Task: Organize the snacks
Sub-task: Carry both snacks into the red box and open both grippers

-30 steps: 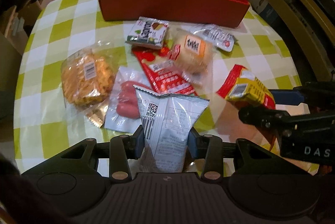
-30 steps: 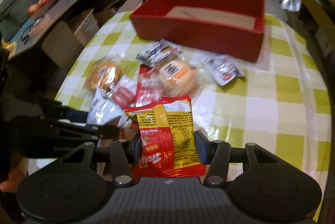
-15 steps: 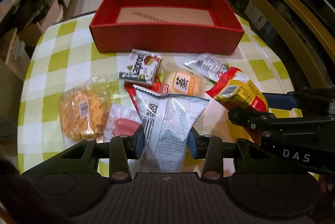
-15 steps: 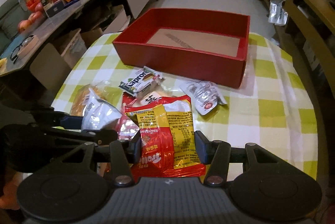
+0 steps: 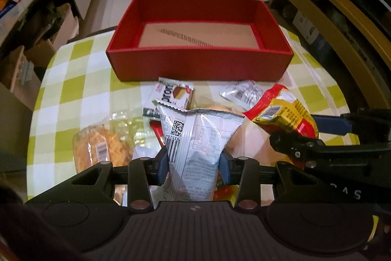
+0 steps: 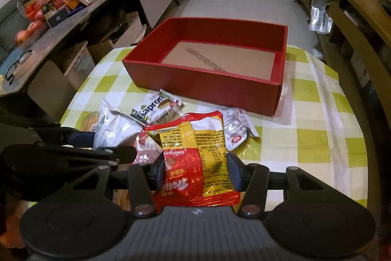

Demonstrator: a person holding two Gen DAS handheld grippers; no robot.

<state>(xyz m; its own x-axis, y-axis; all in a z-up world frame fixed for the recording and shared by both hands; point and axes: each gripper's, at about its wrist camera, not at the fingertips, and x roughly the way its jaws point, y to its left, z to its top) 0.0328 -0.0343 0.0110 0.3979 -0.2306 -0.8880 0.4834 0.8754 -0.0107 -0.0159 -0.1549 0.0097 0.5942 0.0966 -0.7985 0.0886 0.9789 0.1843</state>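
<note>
My left gripper (image 5: 194, 164) is shut on a silver-white snack packet (image 5: 198, 139) with a barcode, held above the table. In the right wrist view, my right gripper (image 6: 195, 170) is shut on a red and yellow snack packet (image 6: 195, 153). That packet (image 5: 281, 112) and the right gripper's arm show at the right of the left wrist view. The red box (image 5: 200, 60) (image 6: 207, 85) stands open beyond the snacks, holding nothing on its brown bottom. The silver packet (image 6: 114, 126) also shows at the left of the right wrist view.
Loose snacks lie on the green-checked tablecloth (image 5: 73, 90): a Kapron wafer pack (image 5: 176, 92) (image 6: 156, 109), an orange bag of crackers (image 5: 97, 151), a small silver packet (image 5: 242, 92) (image 6: 237, 131). A cluttered shelf (image 6: 48, 9) runs along the left; wooden furniture (image 6: 354, 4) stands right.
Both grippers have moved toward the red box with their packets still gripped. The box now looks nearer and its inside bottom is visible in both views.
</note>
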